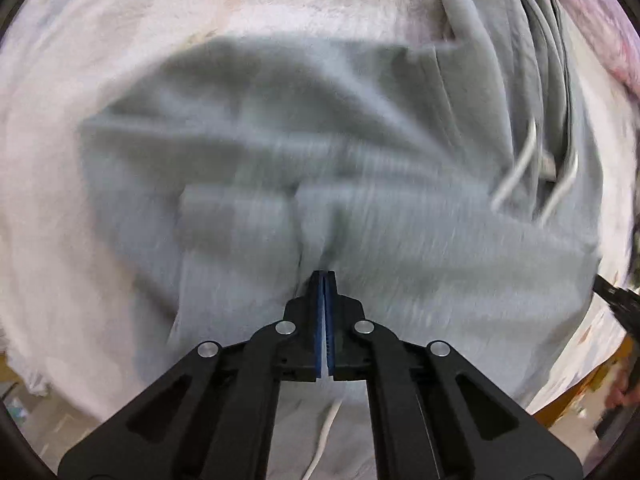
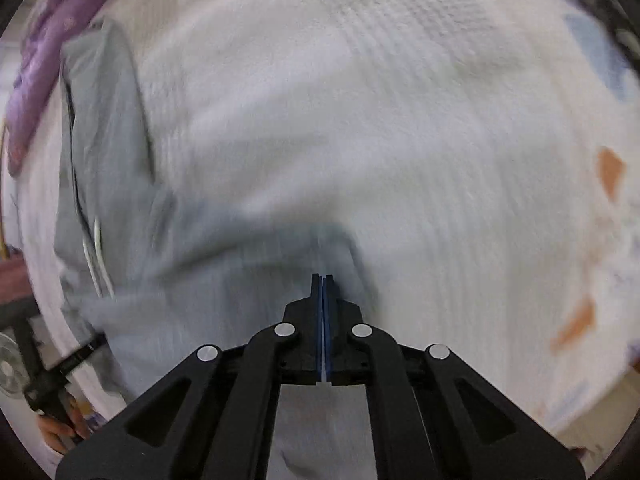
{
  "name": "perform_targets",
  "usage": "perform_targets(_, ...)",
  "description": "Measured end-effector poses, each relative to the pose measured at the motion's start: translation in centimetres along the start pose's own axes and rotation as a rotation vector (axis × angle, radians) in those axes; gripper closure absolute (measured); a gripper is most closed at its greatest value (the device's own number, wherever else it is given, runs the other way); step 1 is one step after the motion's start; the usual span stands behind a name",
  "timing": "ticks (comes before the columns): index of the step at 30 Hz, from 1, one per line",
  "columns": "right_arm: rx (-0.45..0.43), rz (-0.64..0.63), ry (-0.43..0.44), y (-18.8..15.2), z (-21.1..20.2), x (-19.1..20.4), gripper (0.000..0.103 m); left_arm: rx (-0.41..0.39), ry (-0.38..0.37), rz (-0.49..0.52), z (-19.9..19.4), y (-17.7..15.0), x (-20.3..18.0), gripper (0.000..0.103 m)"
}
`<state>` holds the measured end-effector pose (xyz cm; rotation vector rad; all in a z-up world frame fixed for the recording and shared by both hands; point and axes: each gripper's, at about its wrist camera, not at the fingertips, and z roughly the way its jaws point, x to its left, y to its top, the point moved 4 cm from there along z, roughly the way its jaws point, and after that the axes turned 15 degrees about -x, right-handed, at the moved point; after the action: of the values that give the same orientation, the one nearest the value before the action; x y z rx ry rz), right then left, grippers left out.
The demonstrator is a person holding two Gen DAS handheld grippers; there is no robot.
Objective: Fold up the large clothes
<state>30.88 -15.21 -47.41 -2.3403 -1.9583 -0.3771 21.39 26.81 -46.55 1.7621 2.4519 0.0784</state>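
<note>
Both tongs pinch grey garment [image 1: 320,160]: left tongs [image 1: 324,274], right tongs [image 2: 322,276]. Drawstrings [image 1: 520,172] clearer in left view; bed sheet [image 2: 360,100] fills right view.

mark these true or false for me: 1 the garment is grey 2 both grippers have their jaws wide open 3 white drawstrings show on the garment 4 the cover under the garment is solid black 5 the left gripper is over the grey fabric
1. True. The grey garment lies spread on the bed.
2. False. The left gripper and the right gripper both have their jaws closed, each on a fold of the grey fabric.
3. True. White drawstrings lie on the fabric at the right of the left wrist view.
4. False. The bed cover is pale, whitish and textured.
5. True. Grey fabric surrounds its tips.
</note>
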Motion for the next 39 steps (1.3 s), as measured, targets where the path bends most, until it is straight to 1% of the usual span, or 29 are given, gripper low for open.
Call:
perform_targets(2, 0.05, -0.051, 0.009, -2.7, -1.1, 0.5, 0.097, 0.025, -0.016, 0.009, -0.4, -2.5, -0.2, 0.099)
perform_targets(4, 0.116, -0.119, -0.068, -6.3, -0.1, 0.1, 0.097, 0.054, 0.004, 0.021, 1.2, -5.4, -0.2, 0.1)
perform_targets(5, 0.183, -0.136, -0.1, -8.7, 2.2, -0.8, 0.098, 0.035, -0.001, 0.018, 2.0, -6.0, -0.4, 0.101)
perform_targets(6, 0.193, -0.13, -0.102, -10.0, 3.7, -1.4, 0.101, -0.008, -0.006, 0.013, 2.2, -6.4, -0.4, 0.1)
perform_targets(7, 0.14, -0.13, -0.099, -10.3, 3.9, -1.7, 0.101, -0.037, -0.006, 0.017, 1.8, -6.8, -0.5, 0.1)
perform_targets(9, 0.163, -0.167, -0.134, -10.1, 3.2, -1.2, 0.1, -0.049, 0.008, 0.019, 0.8, -7.7, -0.5, 0.101)
perform_targets(11, 0.172, -0.155, -0.131, -9.7, 2.4, -0.9, 0.095, -0.037, 0.024, 0.015, -0.5, -8.6, 0.6, 0.099)
perform_targets(13, 0.162, -0.146, -0.089, -9.4, 1.3, -0.8, 0.095, -0.022, 0.056, 0.026, -1.3, -9.3, 1.0, 0.083)
perform_targets(14, 0.137, -0.167, -0.082, -8.9, 0.4, -0.4, 0.095, -0.028, 0.077, 0.027, -1.8, -9.6, 0.2, 0.059)
perform_targets(15, 0.111, -0.184, -0.08, -8.6, -0.4, -0.1, 0.095, -0.045, 0.078, 0.024, -2.4, -10.0, -0.1, 0.046)
perform_targets(16, 0.09, -0.198, -0.075, -8.2, -1.3, 0.4, 0.095, -0.068, 0.072, 0.023, -3.7, -10.6, -1.7, 0.031)
perform_targets(17, 0.079, -0.203, -0.069, -7.9, -2.1, 0.8, 0.091, -0.089, 0.062, 0.025, -4.7, -10.9, -2.0, 0.031)
perform_targets(18, 0.075, -0.2, -0.064, -7.6, -2.7, 1.1, 0.077, -0.087, 0.06, 0.028, -5.2, -11.1, -2.3, 0.031)
perform_targets(19, 0.072, -0.192, -0.06, -7.3, -3.4, 1.3, 0.066, -0.08, 0.061, 0.029, -5.8, -11.5, -2.2, 0.03)
perform_targets(20, 0.065, -0.182, -0.062, -6.9, -4.0, 1.5, 0.039, -0.079, 0.063, 0.024, -6.7, -11.1, -1.7, 0.029)
perform_targets(21, 0.052, -0.178, -0.07, -7.0, -4.7, 1.6, 0.029, -0.089, 0.06, 0.016, -7.7, -10.9, -1.4, 0.028)
perform_targets(22, 0.03, -0.181, -0.072, -7.0, -5.4, 1.6, 0.028, -0.094, 0.055, 0.01, -8.6, -10.7, -1.5, 0.027)
perform_targets(23, 0.017, -0.187, -0.069, -7.3, -6.0, 1.4, 0.025, -0.101, 0.047, 0.002, -9.3, -10.3, -2.0, 0.025)
perform_targets(24, 0.004, -0.194, -0.068, -7.6, -6.6, 2.4, 0.019, -0.11, 0.04, -0.002, -10.1, -10.5, -2.0, 0.024)
perform_targets(26, -0.013, -0.196, -0.072, -8.0, -8.0, 2.2, 0.018, -0.128, 0.032, 0.001, -11.7, -10.5, -2.3, 0.024)
perform_targets(27, -0.014, -0.196, -0.069, -7.3, -8.6, 3.3, 0.018, -0.136, 0.031, 0.006, -12.5, -10.8, -2.3, 0.024)
perform_targets(28, -0.014, -0.195, -0.066, -8.0, -8.9, 4.4, 0.018, -0.142, 0.028, 0.01, -13.2, -11.0, -3.1, 0.024)
perform_targets(29, -0.012, -0.19, -0.067, -8.0, -9.2, 5.2, 0.018, -0.152, 0.02, 0.013, -13.7, -9.9, -3.9, 0.024)
perform_targets(30, -0.01, -0.186, -0.072, -8.1, -9.9, 4.9, 0.018, -0.159, 0.011, 0.014, -14.2, -8.1, -4.1, 0.02)
perform_targets(31, -0.008, -0.183, -0.08, -8.3, -10.1, 5.4, 0.018, -0.168, 0.003, 0.016, -14.8, -8.3, -4.0, 0.019)
perform_targets(32, -0.01, -0.179, -0.088, -8.8, -10.7, 5.5, 0.018, -0.172, -0.003, 0.02, -14.7, -6.1, -3.0, 0.018)
perform_targets(33, -0.016, -0.175, -0.096, -9.2, -11.4, 6.0, 0.018, -0.171, -0.011, 0.027, -14.7, -5.5, -2.7, 0.018)
perform_targets(35, -0.028, -0.159, -0.095, -9.5, -13.1, 6.6, 0.018, -0.163, -0.025, 0.038, -12.1, -3.7, -2.3, 0.018)
perform_targets(39, -0.072, -0.101, -0.047, -11.1, -15.3, 7.7, 0.018, -0.158, -0.042, 0.069, -12.3, -3.7, -1.3, 0.018)
